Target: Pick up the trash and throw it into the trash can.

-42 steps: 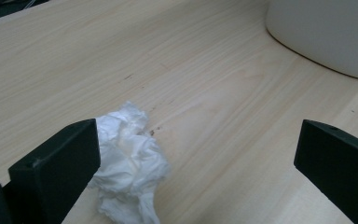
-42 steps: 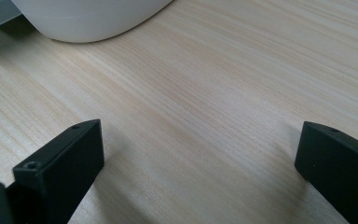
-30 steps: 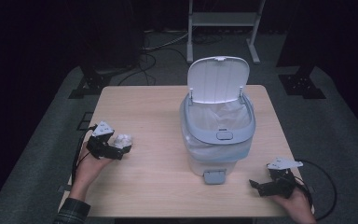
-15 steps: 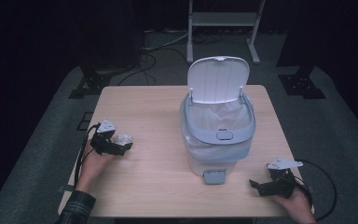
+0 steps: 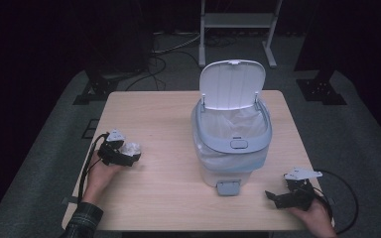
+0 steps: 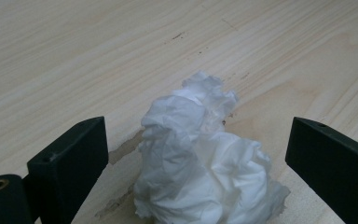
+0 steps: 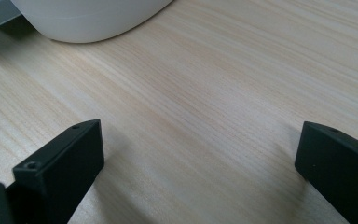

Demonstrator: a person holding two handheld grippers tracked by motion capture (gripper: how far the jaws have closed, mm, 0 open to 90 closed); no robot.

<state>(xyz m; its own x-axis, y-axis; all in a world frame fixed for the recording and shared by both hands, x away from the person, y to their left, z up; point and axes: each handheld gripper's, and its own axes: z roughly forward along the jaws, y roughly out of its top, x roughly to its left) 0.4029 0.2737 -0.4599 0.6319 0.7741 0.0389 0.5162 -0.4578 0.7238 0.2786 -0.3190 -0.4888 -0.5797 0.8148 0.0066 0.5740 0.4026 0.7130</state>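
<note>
Wooden counter (image 5: pixel 158 119) with a white pedal bin (image 5: pixel 232 144) as the landmark. The bin stands on the counter with its hinged lid (image 5: pixel 232 84) raised upright at the back; a thin plastic liner (image 5: pixel 228 123) shows inside the grey rim (image 5: pixel 258 144), and the grey foot pedal (image 5: pixel 227 187) juts from its base on the person's side.

Left tongs (image 5: pixel 124 154): well to the left of the bin, resting low on the counter in the person's left hand (image 5: pixel 101 171). The jaws stand wide and have just been closing slightly; a crumpled white tissue (image 6: pixel 200 158) lies on the counter between them, with a gap on each side, so neither jaw presses on it.

Right tongs (image 5: pixel 278 197): to the right of the bin, just past the pedal, held low over the counter in the person's right hand (image 5: pixel 313 214). The jaws stand wide with bare wood between them; the rounded white base of the bin (image 7: pixel 88 18) lies ahead of them.
</note>
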